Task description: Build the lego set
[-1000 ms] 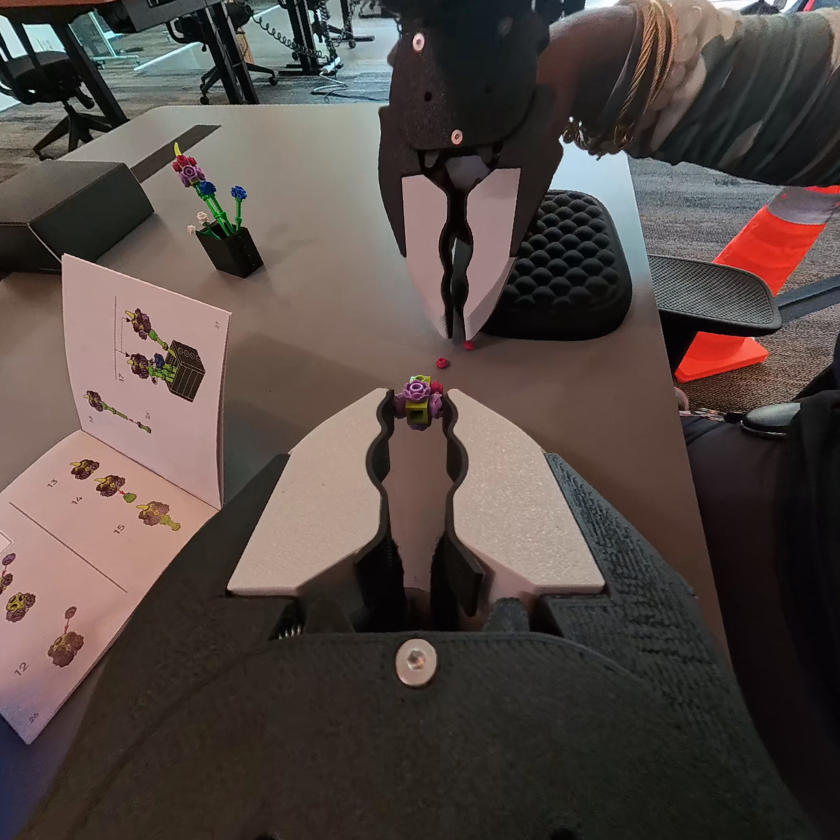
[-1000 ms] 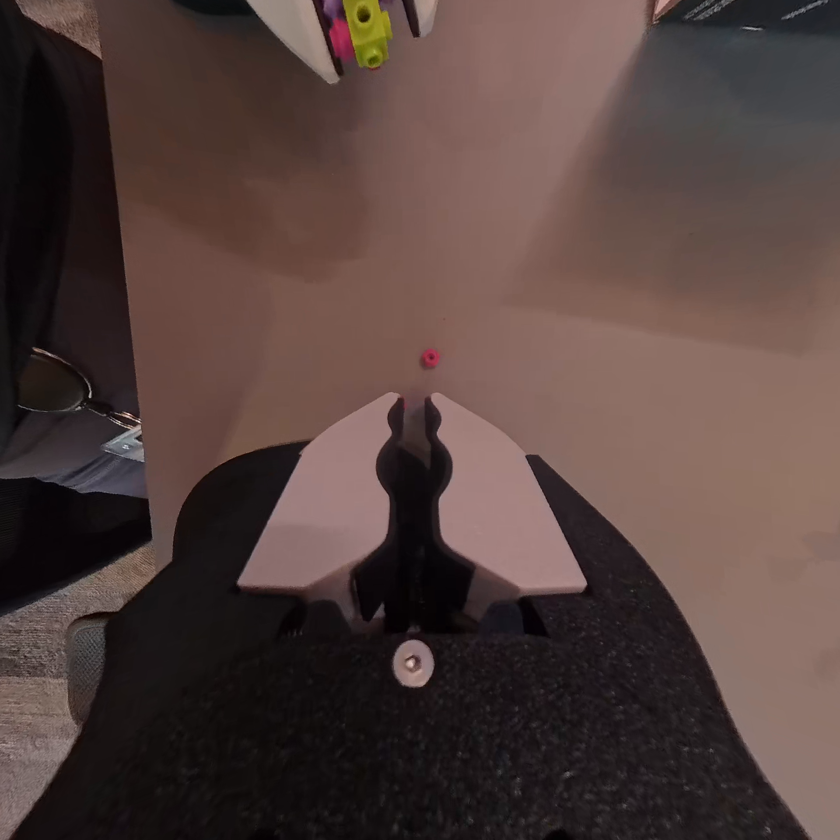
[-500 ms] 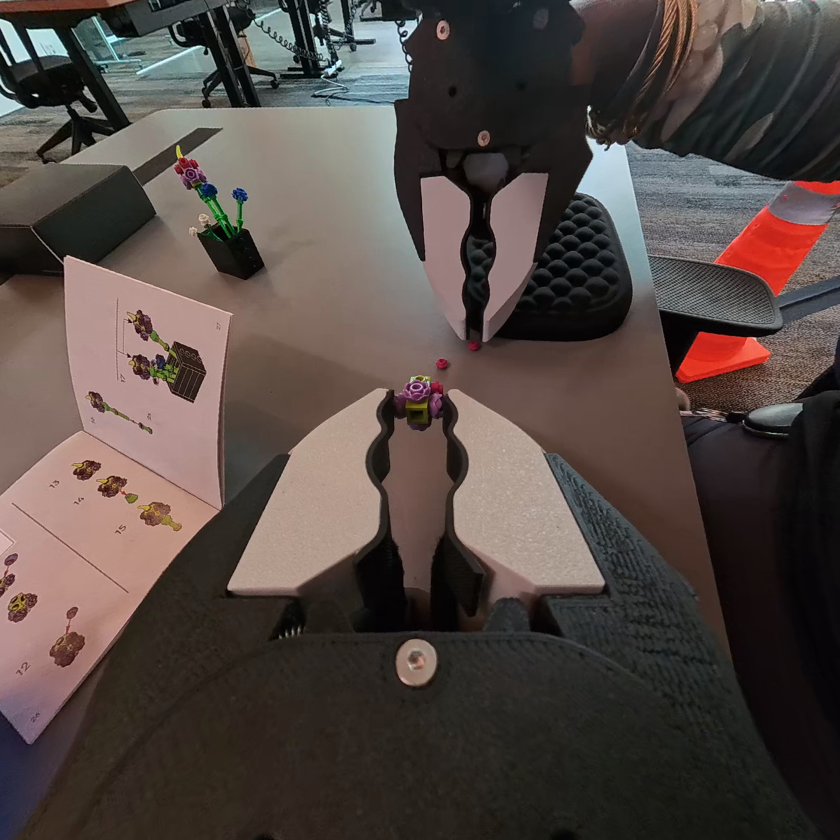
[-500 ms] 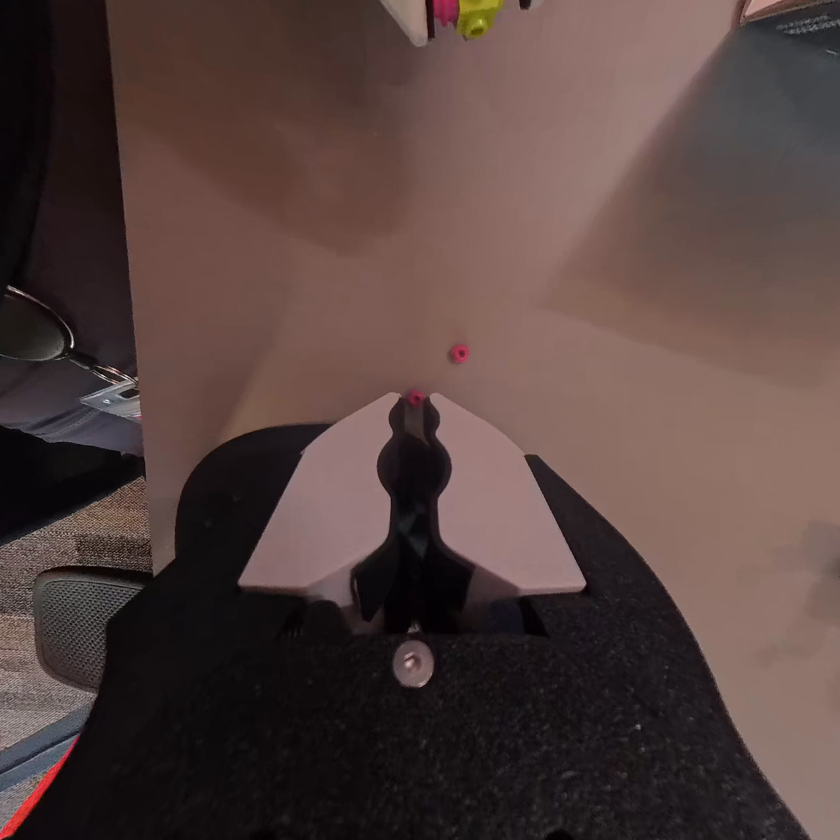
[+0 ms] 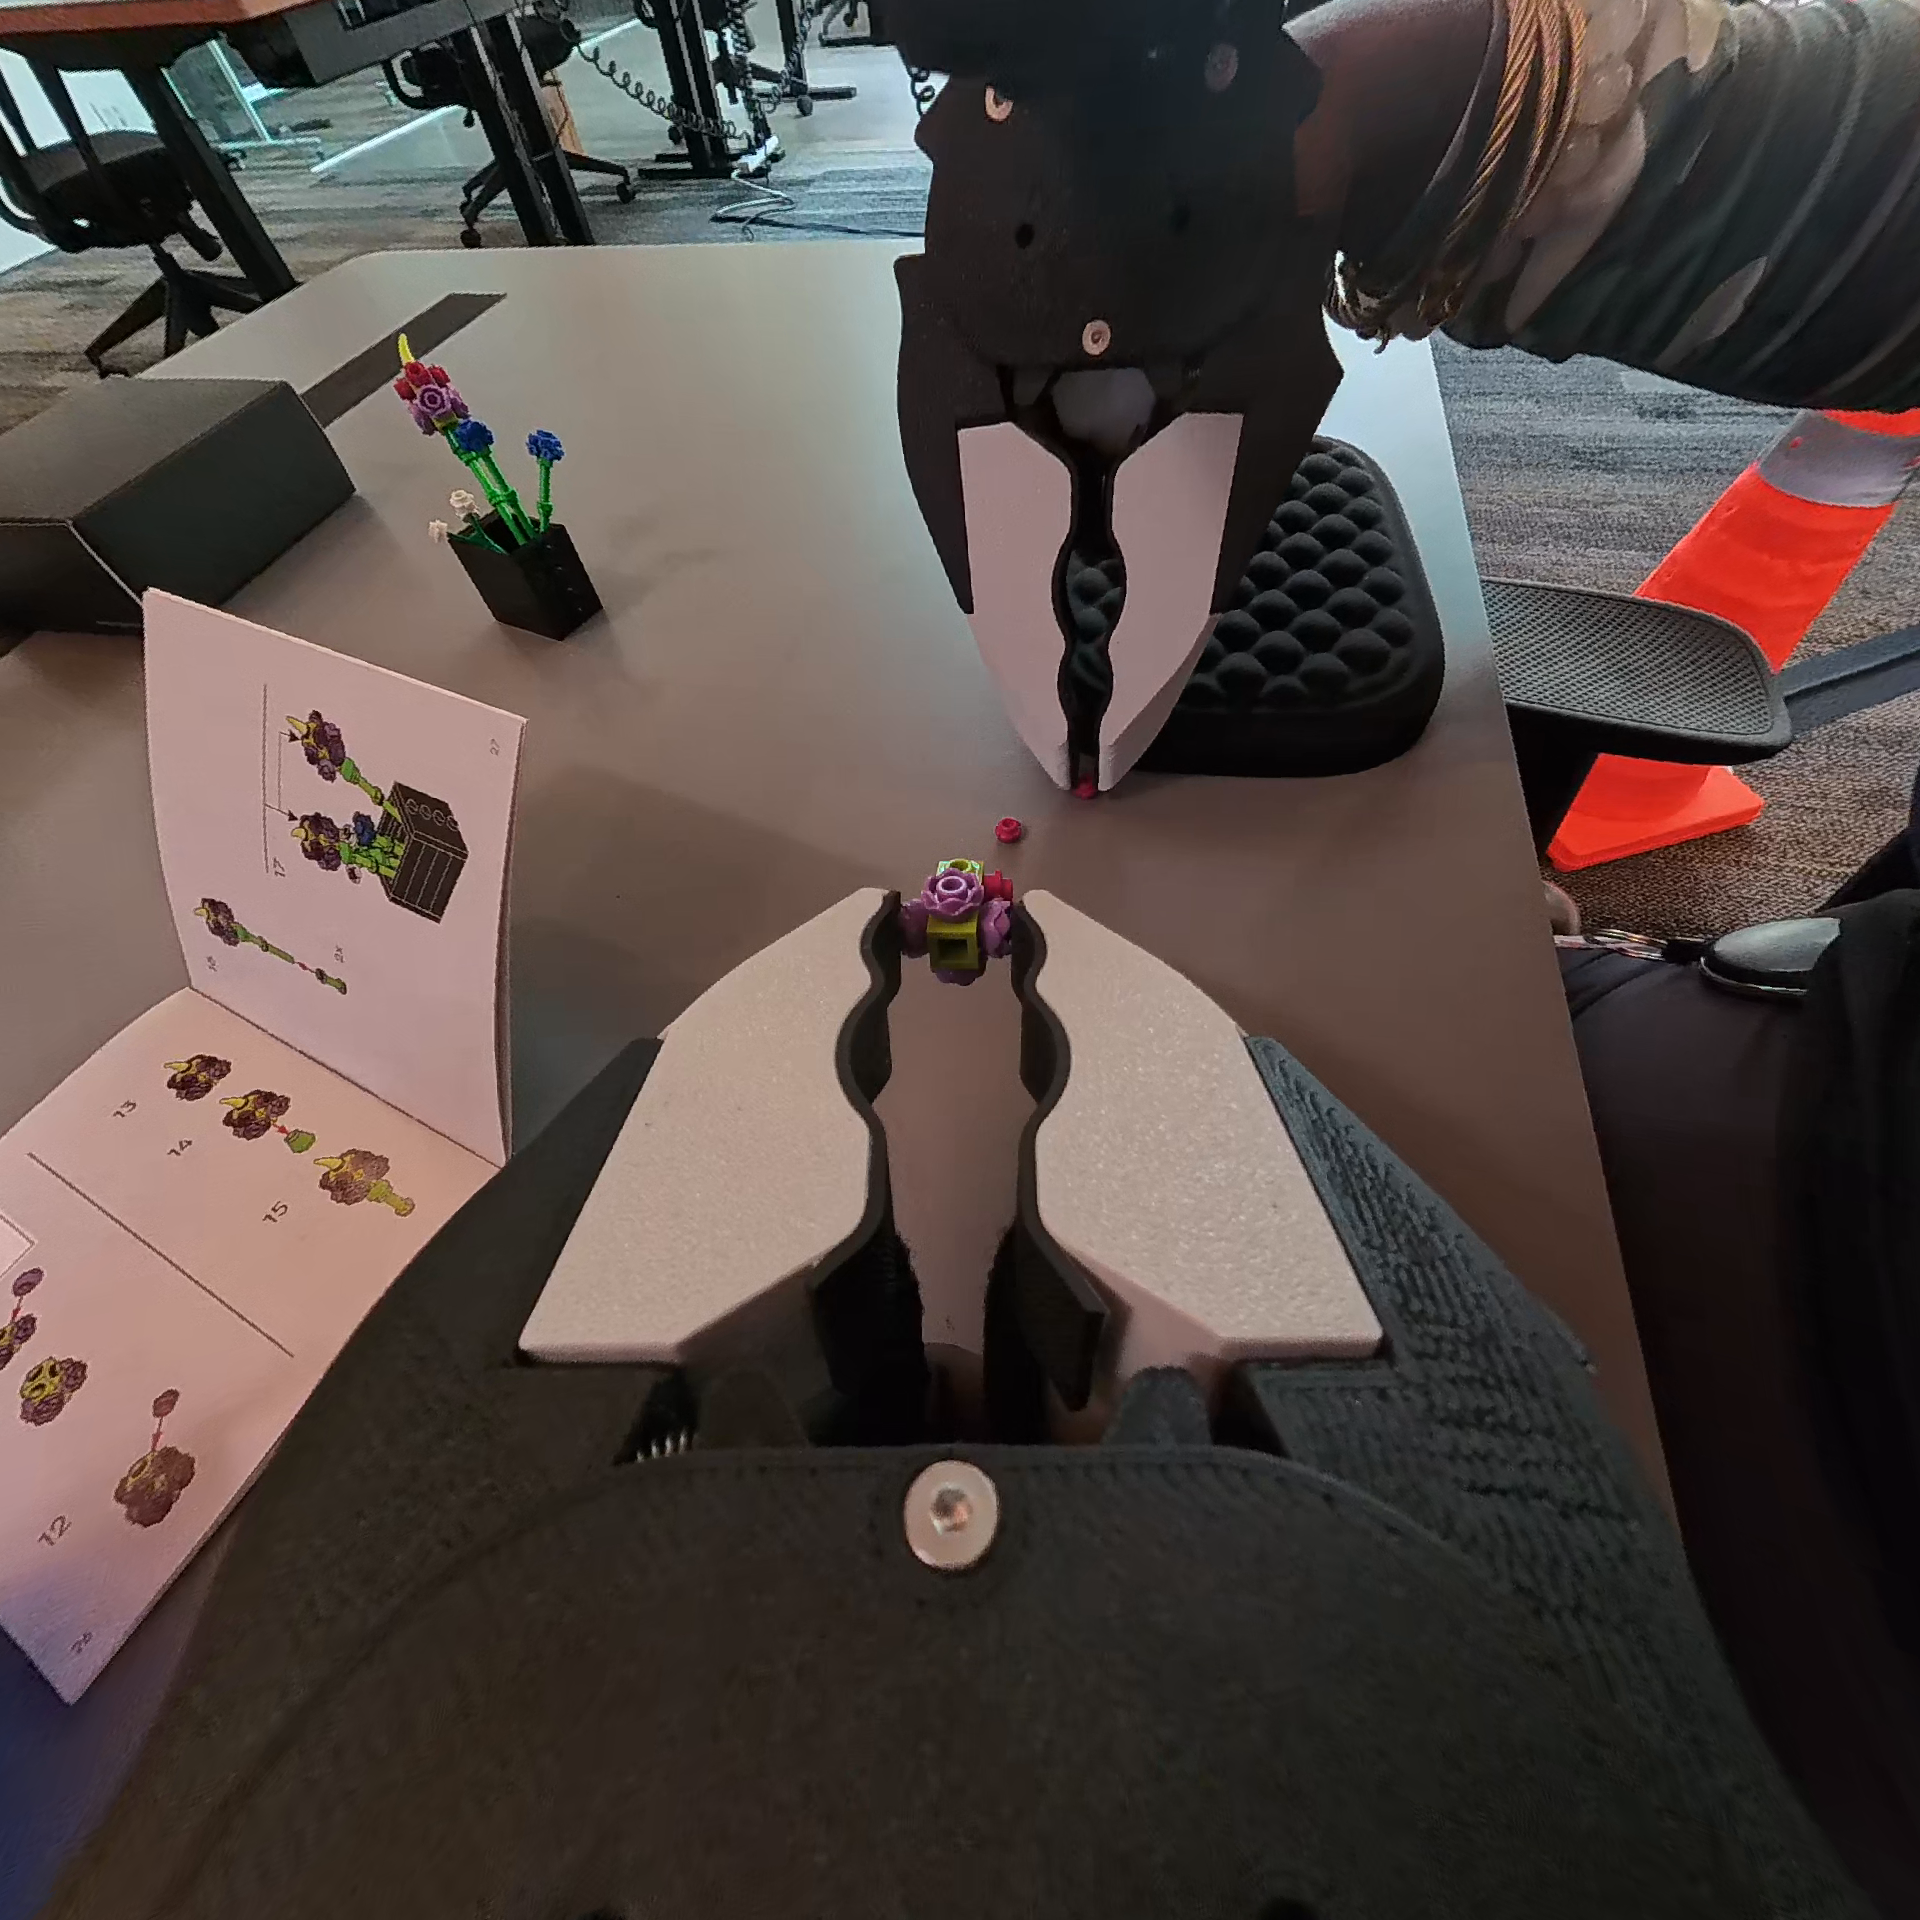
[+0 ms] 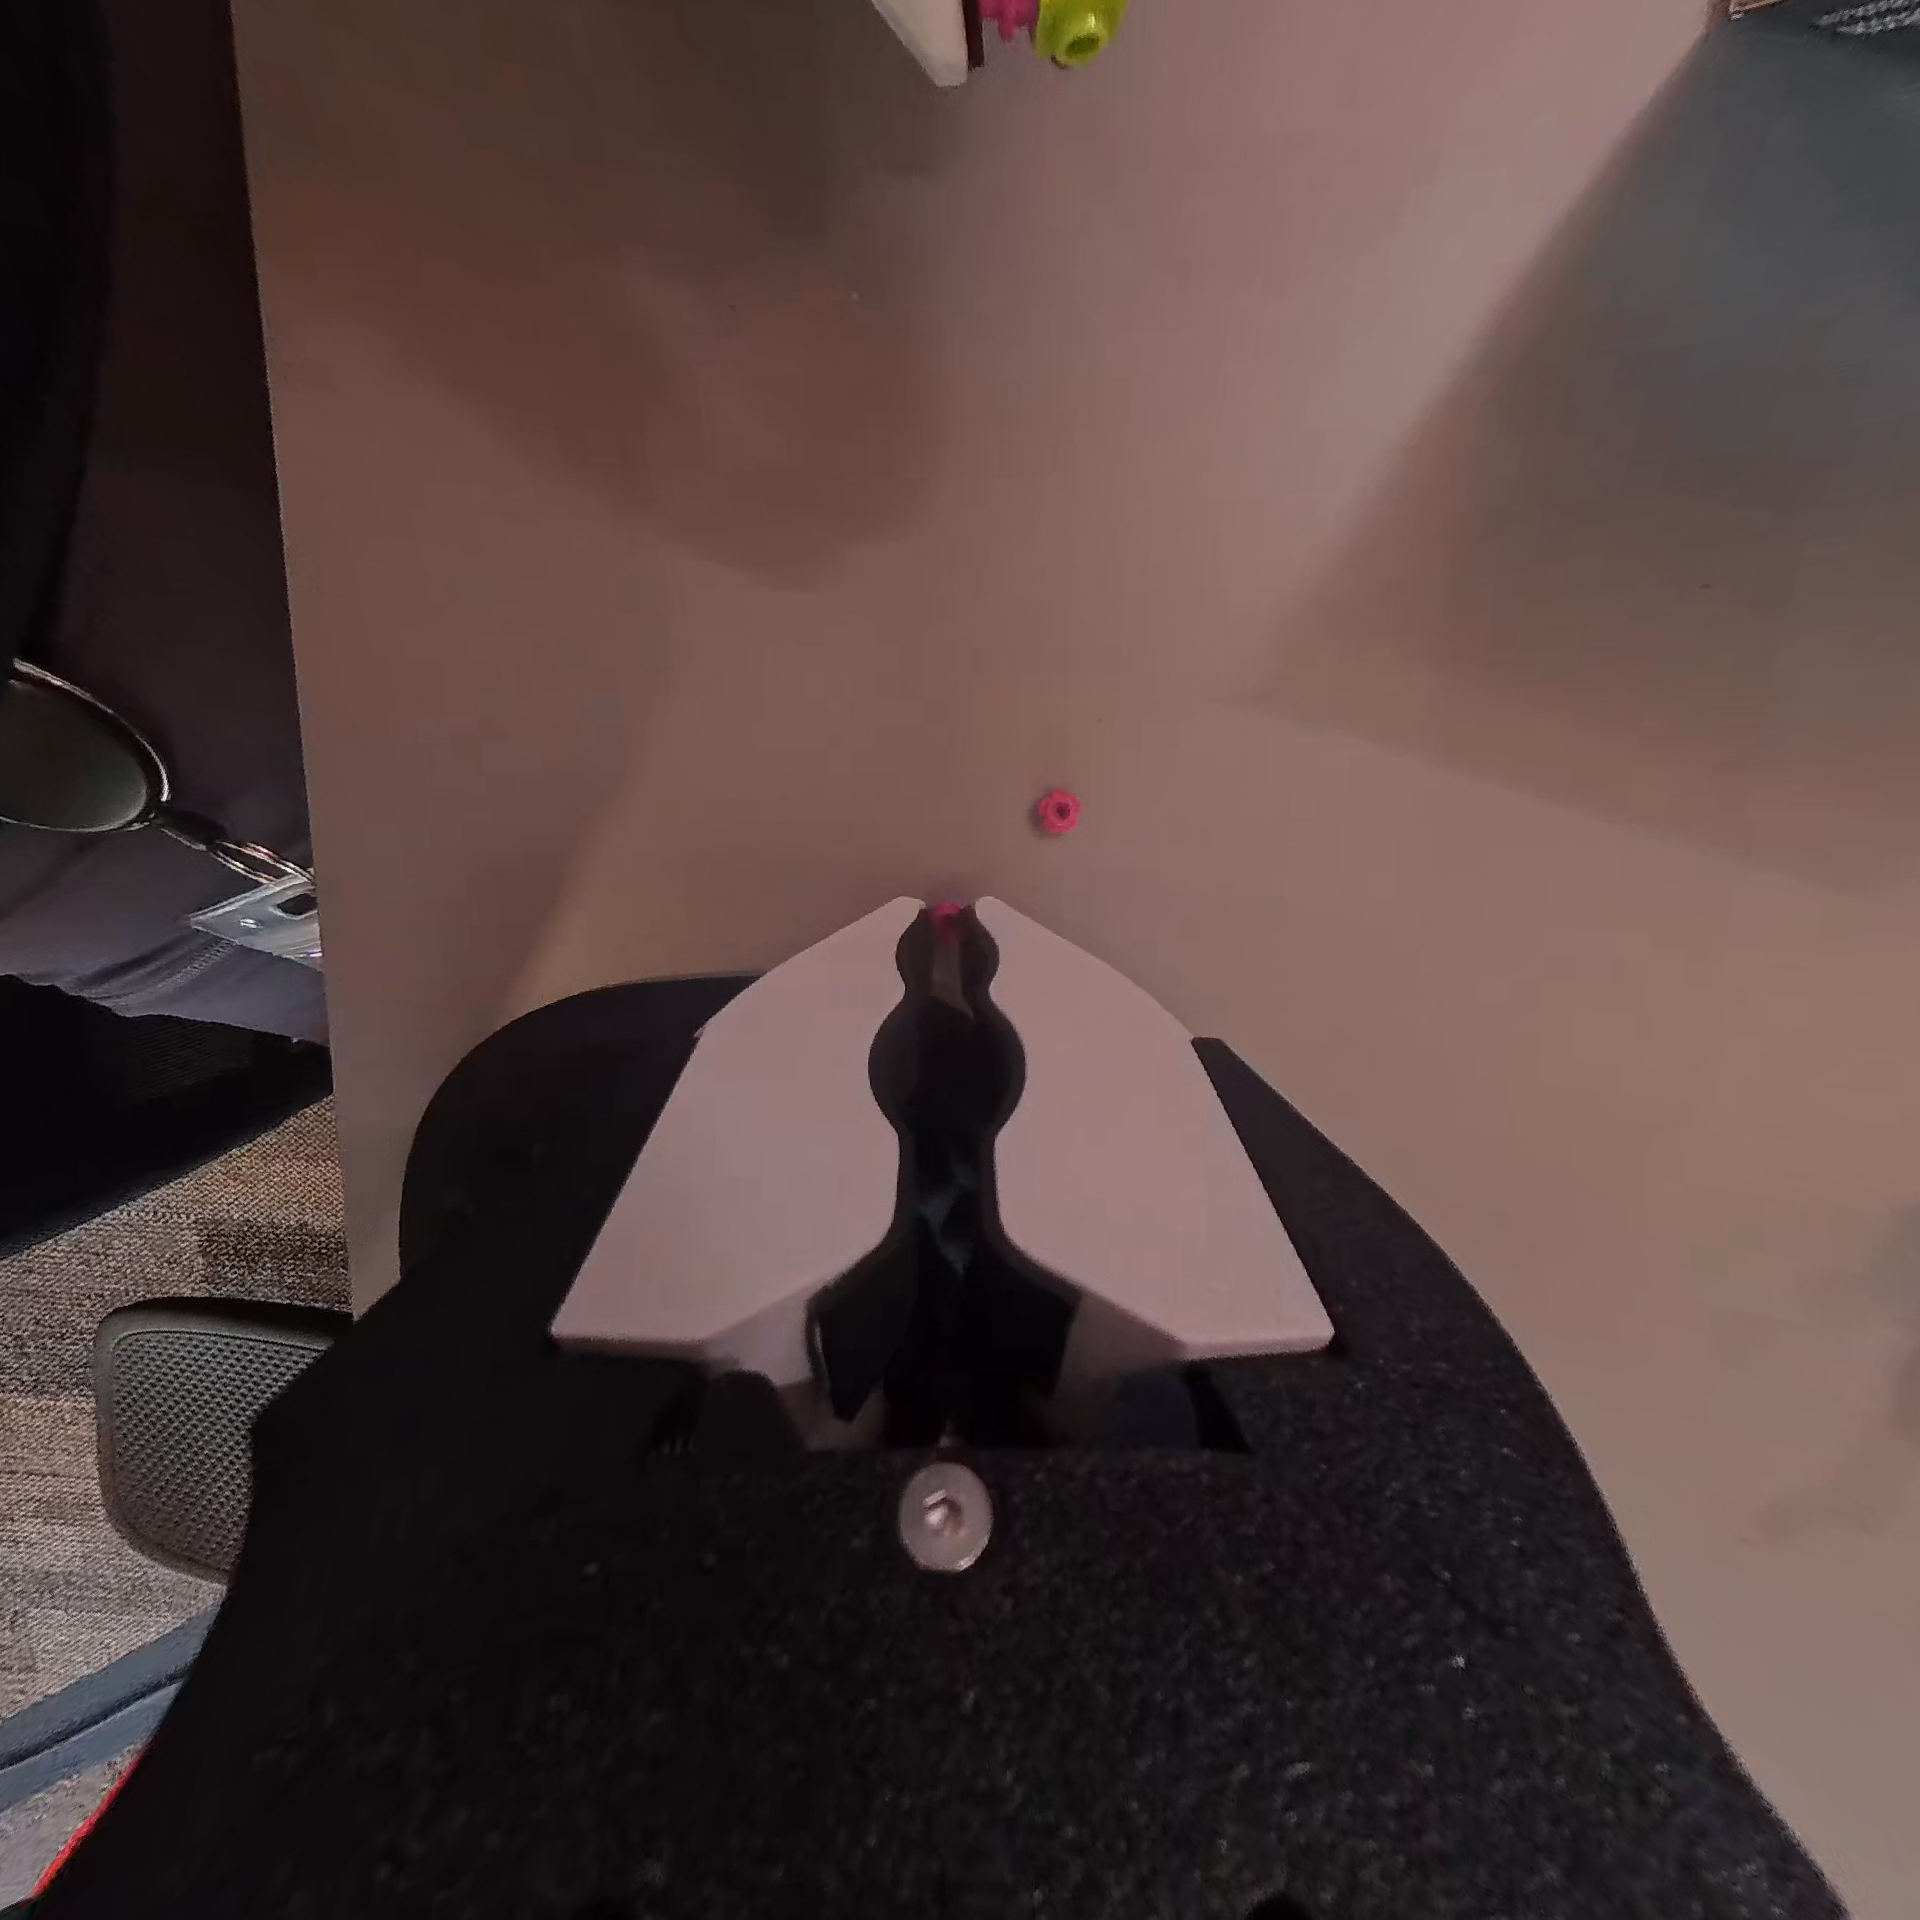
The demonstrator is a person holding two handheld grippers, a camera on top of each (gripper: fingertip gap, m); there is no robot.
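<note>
My left gripper (image 5: 956,920) is shut on a small flower cluster (image 5: 954,914) of purple, red and lime green bricks, held above the grey table (image 5: 727,644). Its lime green end also shows at the top of the right wrist view (image 6: 1075,26). My right gripper (image 6: 948,906), also seen in the left wrist view (image 5: 1084,779), points down at the table with its tips closed on a tiny pink flower stud (image 6: 948,914). A second pink stud (image 6: 1059,810) lies loose on the table beside it, also in the left wrist view (image 5: 1008,829).
An open instruction booklet (image 5: 312,935) stands at the left. A black pot with built flowers (image 5: 509,520) and a black box (image 5: 156,488) sit farther back left. A black bumpy cushion (image 5: 1320,623) lies behind the right gripper. The table edge, a chair and an orange cone (image 5: 1745,623) are at the right. The grippers' ends are close to 11 centimeters from one another.
My right gripper shifted slightly right, away from the loose stud, and closed its tips on the other pink stud. The left gripper stayed still with the flower cluster.
</note>
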